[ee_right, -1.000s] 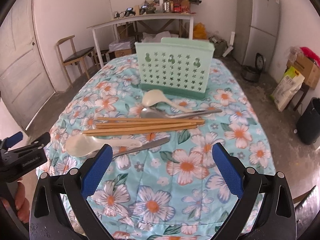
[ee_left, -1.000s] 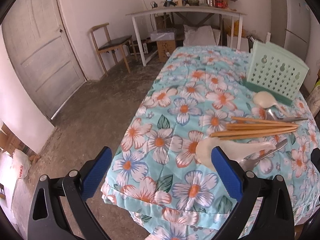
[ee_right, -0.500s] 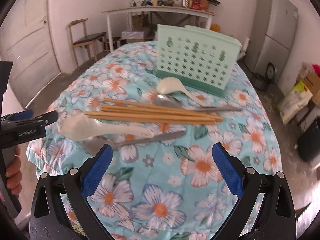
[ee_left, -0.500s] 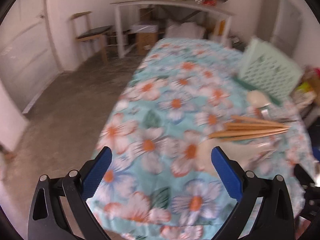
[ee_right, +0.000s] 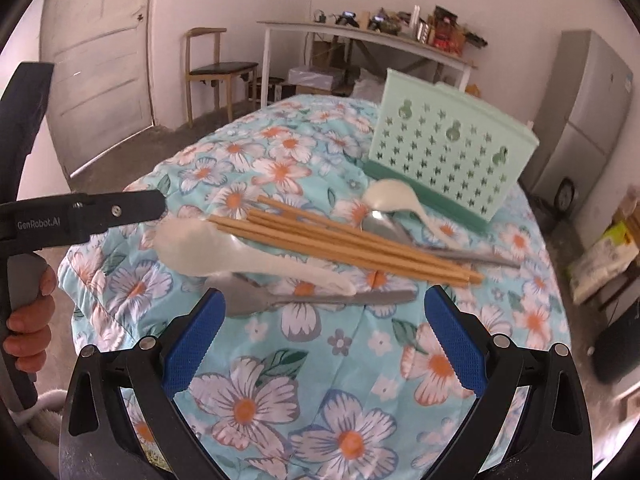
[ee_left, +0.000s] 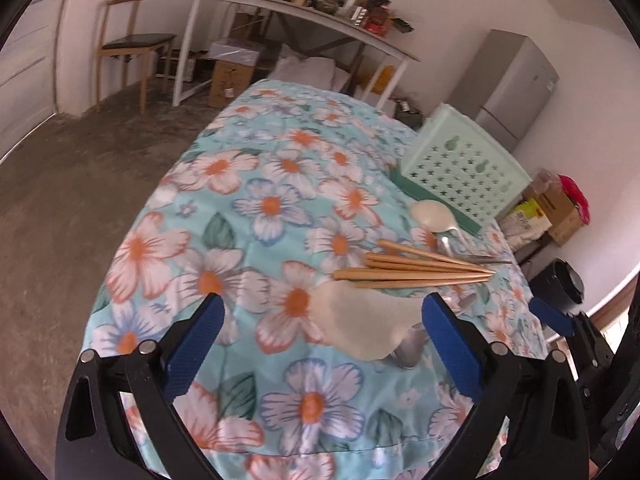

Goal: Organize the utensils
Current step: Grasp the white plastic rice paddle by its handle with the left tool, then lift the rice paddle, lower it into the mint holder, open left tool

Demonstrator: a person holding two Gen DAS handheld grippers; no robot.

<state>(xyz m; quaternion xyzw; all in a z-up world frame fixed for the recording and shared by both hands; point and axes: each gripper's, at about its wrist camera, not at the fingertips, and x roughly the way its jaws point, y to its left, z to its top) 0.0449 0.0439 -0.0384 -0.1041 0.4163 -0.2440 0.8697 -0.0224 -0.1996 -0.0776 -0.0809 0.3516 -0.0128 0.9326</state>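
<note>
1. Hanging over the near edge of the bench, the right gripper has its blue-padded jaws spread wide with nothing between them.
2. Its left-hand pad sits just in front of the bowl of a metal spoon, whose handle runs rightward across the gap between the pads.
3. A white spoon lies just behind the metal one, bowl toward the bench's left edge.
4. A bundle of wooden chopsticks lies slantwise behind that, its right tips fanned close together.
5. Behind the chopsticks a second white spoon and a second metal spoon rest together, just in front of the mint-green perforated utensil holder, which stands upright near the right edge.
6. The left gripper is also wide open and holds nothing; it hovers at the bench's left edge, with the near white spoon's bowl close beside its right pad.
7. In the right wrist view the left gripper shows as a black arm at the left, just beside the white spoon's bowl.
8. Bare flowered cloth stretches across the far half of the bench.
9. Open concrete floor lies beyond the left edge, reaching to a chair by the wall.
</note>
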